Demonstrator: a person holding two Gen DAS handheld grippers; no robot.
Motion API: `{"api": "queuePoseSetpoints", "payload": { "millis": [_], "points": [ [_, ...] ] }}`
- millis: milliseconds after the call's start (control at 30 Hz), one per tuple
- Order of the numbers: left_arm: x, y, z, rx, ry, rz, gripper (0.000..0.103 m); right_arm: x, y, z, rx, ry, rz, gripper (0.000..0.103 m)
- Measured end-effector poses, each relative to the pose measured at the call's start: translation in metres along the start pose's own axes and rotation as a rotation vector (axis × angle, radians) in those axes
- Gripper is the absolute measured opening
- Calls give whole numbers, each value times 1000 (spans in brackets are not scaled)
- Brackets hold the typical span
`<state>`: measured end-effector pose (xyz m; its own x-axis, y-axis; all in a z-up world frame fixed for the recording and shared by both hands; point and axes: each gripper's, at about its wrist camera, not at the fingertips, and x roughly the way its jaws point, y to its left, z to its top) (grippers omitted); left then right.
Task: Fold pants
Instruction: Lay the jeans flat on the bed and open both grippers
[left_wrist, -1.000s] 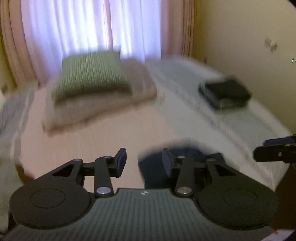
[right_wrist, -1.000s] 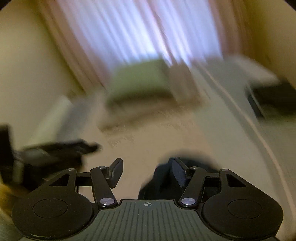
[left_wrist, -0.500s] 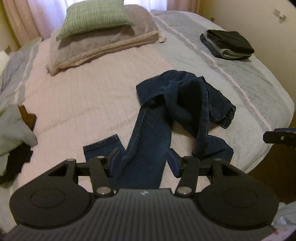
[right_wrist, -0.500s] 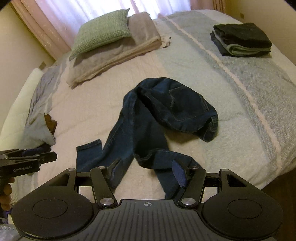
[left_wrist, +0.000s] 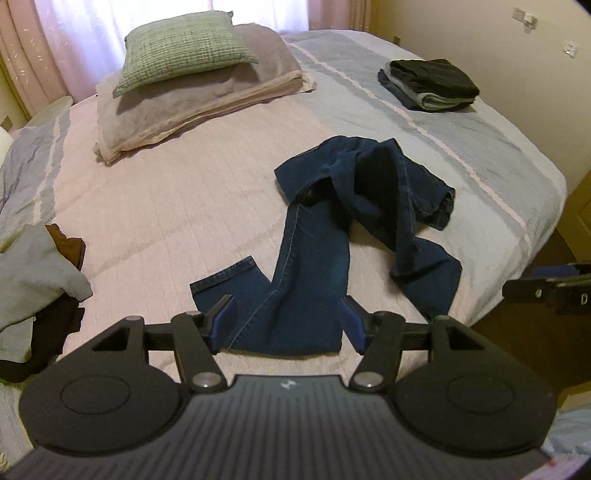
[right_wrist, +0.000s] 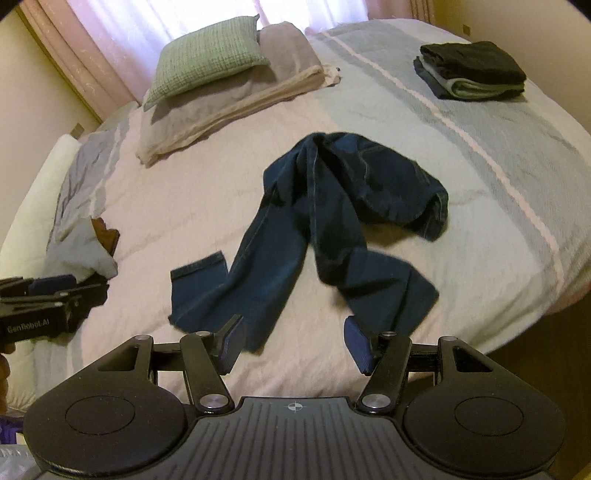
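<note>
Dark blue pants (left_wrist: 332, 236) lie crumpled on the bed (left_wrist: 166, 206), waist bunched toward the far side, legs twisted and trailing toward the near edge, one cuff turned out to the left. A second ago both views were blurred and showed little of the garment; now both are sharp, with the whole garment in view. The left gripper (left_wrist: 286, 319) has its jaws opening over the near leg, apparently clear of the cloth. The right gripper (right_wrist: 293, 341) holds its jaws spread and empty. Judged: folding has not begun; the legs need straightening first.
</note>
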<state>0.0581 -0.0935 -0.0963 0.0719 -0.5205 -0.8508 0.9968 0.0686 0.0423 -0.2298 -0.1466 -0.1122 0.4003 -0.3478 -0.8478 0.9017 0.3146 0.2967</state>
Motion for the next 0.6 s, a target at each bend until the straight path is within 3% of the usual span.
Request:
{"api": "queuePoseSetpoints", "payload": {
  "millis": [267,600],
  "points": [
    [-17,-5,-17,38,-33,-22,57,-16,0,-29,55,-40,-16,56],
    [-18,-37,-5,31,-57,25,60,-13,-35,-12,48,-65,39,56]
  ]
}}
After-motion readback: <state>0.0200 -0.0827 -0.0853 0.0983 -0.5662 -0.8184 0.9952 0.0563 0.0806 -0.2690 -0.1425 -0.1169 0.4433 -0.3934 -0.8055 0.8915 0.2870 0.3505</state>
